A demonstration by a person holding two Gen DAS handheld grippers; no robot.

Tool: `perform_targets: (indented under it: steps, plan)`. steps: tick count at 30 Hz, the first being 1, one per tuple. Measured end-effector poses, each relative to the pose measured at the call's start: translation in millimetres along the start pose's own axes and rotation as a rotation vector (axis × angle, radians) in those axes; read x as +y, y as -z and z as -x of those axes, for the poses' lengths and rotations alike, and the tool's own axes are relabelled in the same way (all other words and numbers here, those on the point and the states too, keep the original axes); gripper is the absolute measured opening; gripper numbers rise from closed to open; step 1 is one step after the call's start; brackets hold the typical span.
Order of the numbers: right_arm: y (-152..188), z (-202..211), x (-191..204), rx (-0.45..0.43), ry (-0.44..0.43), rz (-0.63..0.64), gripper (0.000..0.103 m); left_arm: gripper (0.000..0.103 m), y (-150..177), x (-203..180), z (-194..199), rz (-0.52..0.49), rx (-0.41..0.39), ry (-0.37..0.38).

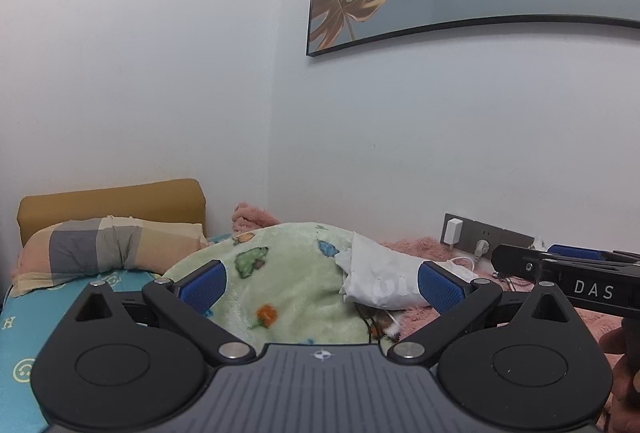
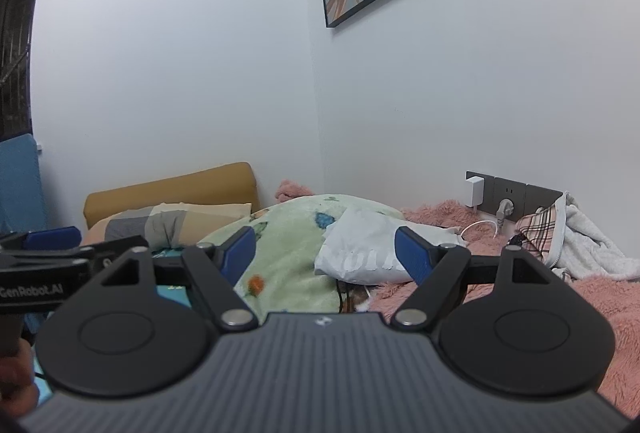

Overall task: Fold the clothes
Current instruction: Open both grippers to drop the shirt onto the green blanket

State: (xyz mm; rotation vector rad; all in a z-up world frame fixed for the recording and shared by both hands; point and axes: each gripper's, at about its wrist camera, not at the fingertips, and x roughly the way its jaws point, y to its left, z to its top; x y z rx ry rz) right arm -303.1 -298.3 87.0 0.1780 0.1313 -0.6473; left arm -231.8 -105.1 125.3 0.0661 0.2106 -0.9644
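Observation:
My left gripper [image 1: 320, 287] is open, with nothing between its blue pads [image 1: 204, 285]. My right gripper [image 2: 326, 255] is open too and holds nothing. Both hover side by side over the bed, pointing at the far wall. Each shows side-on at the edge of the other's view: the right gripper [image 1: 568, 259] and the left gripper [image 2: 48, 245]. A plaid garment with a white fleecy lining [image 2: 556, 233] lies crumpled against the wall at the right, apart from both grippers. Ahead, a white bag with grey lettering [image 2: 360, 253] [image 1: 380, 283] rests on a green printed blanket [image 2: 288, 245] [image 1: 280, 273].
A pink fuzzy blanket [image 2: 600, 305] covers the right of the bed and a blue sheet [image 1: 20, 333] the left. A checked pillow [image 1: 100, 249] leans on a yellow headboard cushion [image 1: 112, 201]. Wall sockets with a white charger [image 2: 476, 189] and cables sit low by the garment.

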Motion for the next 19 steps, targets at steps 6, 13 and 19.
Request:
perform_targets:
  steps: [6, 13, 19]
  plan:
    - [0, -7, 0, 0.007, 0.011, -0.008, 0.079, 0.103, 0, 3, -3, 0.007, 0.003, -0.008]
    - [1, -10, 7, 0.024, 0.000, 0.004, 0.079, 0.103, -3, 7, -3, 0.015, -0.007, -0.023]
    - [0, -12, 14, 0.034, -0.011, 0.016, 0.079, 0.103, -5, 16, -1, 0.031, -0.012, -0.043]
